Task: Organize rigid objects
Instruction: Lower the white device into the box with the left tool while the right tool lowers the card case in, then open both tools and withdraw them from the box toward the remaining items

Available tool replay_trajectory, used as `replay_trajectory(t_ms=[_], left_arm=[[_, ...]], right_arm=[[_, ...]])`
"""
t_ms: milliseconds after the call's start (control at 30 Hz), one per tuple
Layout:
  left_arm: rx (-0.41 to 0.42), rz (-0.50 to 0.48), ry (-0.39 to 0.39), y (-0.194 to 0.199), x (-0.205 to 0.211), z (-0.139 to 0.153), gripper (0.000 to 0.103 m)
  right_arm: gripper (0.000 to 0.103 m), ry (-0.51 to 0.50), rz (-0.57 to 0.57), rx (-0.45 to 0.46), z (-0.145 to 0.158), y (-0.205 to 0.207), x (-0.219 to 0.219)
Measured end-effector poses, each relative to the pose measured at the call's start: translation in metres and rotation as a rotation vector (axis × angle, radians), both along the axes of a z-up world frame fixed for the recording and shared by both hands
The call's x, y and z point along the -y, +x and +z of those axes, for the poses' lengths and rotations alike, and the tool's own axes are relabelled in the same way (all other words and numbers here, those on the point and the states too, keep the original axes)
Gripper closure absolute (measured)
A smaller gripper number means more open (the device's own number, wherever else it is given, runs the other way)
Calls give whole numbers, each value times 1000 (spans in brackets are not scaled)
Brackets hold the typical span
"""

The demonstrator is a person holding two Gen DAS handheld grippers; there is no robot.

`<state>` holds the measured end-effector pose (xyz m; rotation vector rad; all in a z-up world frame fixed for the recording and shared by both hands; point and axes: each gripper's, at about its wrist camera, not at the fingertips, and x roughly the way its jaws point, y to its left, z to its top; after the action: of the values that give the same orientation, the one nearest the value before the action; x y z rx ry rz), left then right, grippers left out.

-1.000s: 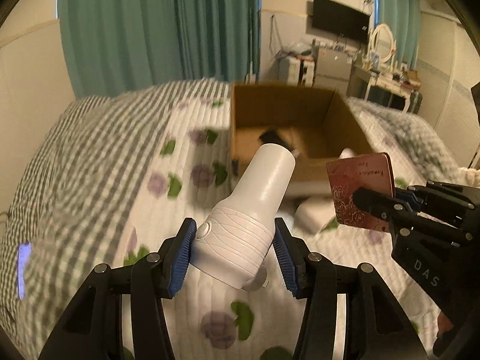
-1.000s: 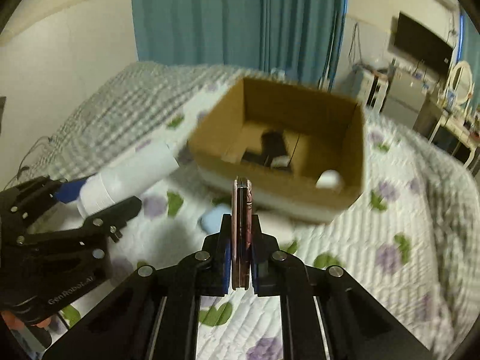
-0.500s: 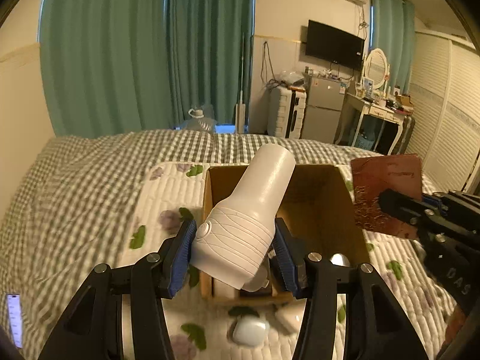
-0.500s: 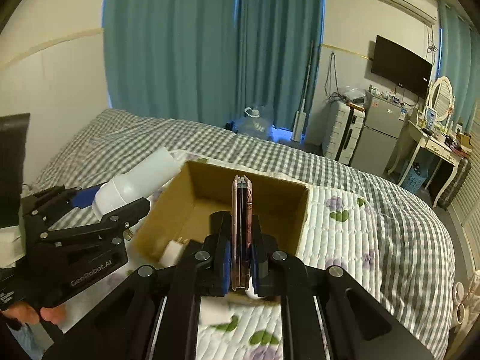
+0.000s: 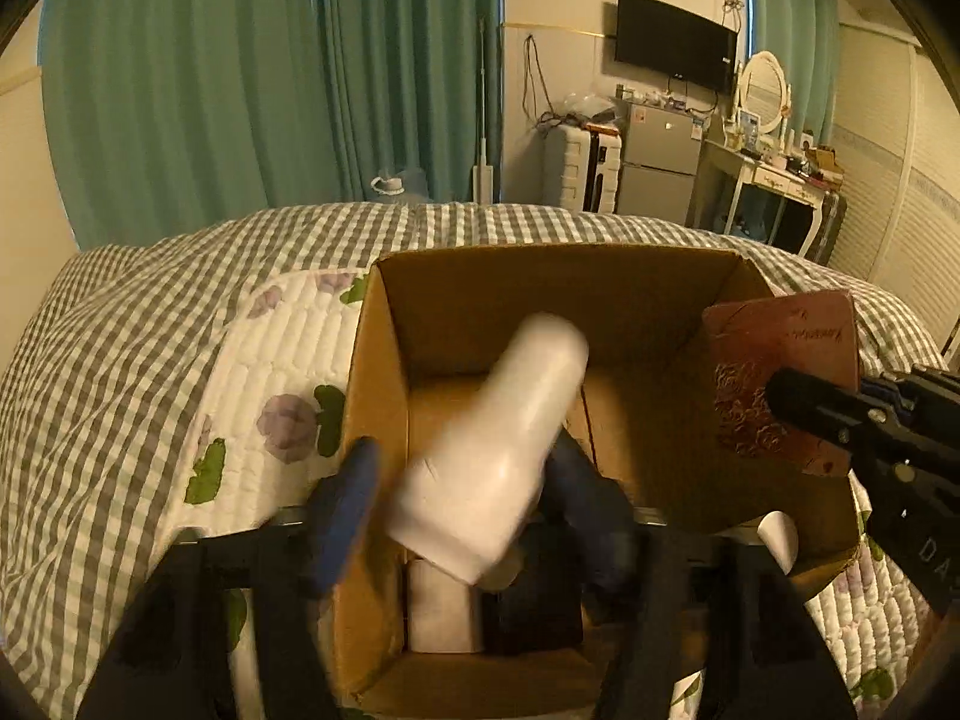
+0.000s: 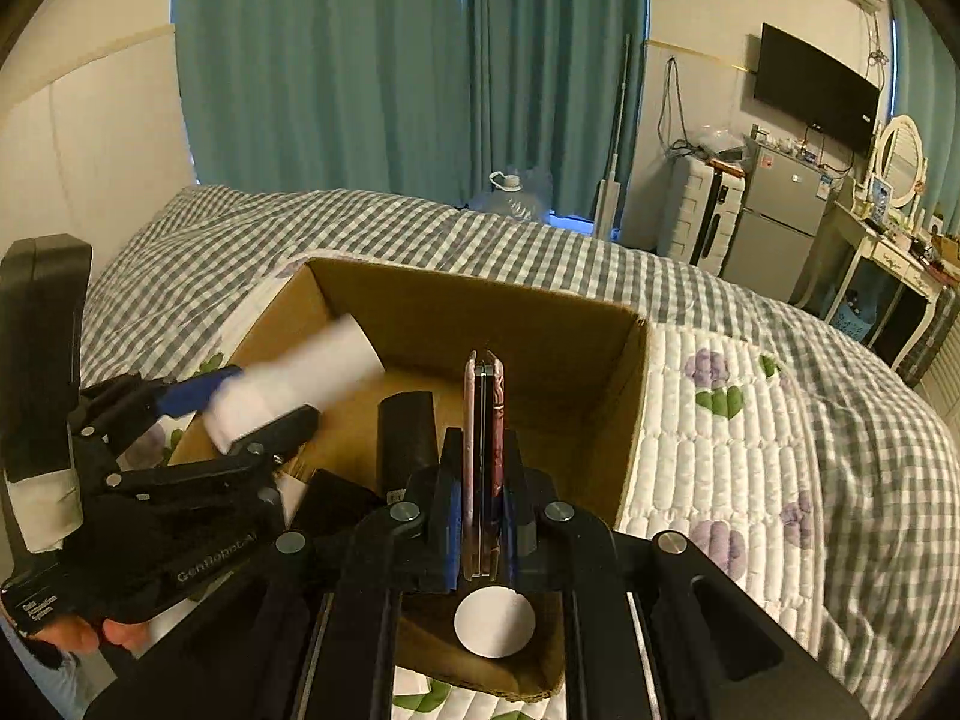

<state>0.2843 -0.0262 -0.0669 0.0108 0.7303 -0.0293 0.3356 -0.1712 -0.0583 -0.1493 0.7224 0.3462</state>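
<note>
The left gripper (image 5: 462, 516) jaws have just been opening; the smooth white bottle (image 5: 498, 450), blurred, sits loose between the blue pads above the cardboard box (image 5: 384, 372). The right gripper (image 6: 480, 516) jaws are clamped tight on a thin, flat embossed reddish case (image 6: 483, 420) over the same box. Best to let the bottle fall clear, then lower the case flat beside it. The box stands on a quilted bed (image 6: 750, 432).

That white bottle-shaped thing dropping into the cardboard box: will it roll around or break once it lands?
The white bottle looks like smooth, rigid plastic, so it probably won't break. Its round body may roll, though the cardboard box walls and items already inside should stop it. The left gripper jaws have just been opening and the bottle is blurred between them, so it likely slips out easily.
</note>
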Motion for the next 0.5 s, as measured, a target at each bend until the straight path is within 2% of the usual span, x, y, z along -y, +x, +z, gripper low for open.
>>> replay_trajectory(t_ms=[33,200,367,500], left_arm=[[1,-6,-8,-2,0,1,27],[17,3,-18,-14,-4,17,27],[74,9,-55,-34,-18,48,27],[96,27,-37,-42,-30,61,27]], right_arm=[[93,1,3,-1,-1,0,1],[93,-11,-21,1,5,-3,5],[93,0,-43,2,21,-7,8],[93,1,-54,-18,20,0,2]])
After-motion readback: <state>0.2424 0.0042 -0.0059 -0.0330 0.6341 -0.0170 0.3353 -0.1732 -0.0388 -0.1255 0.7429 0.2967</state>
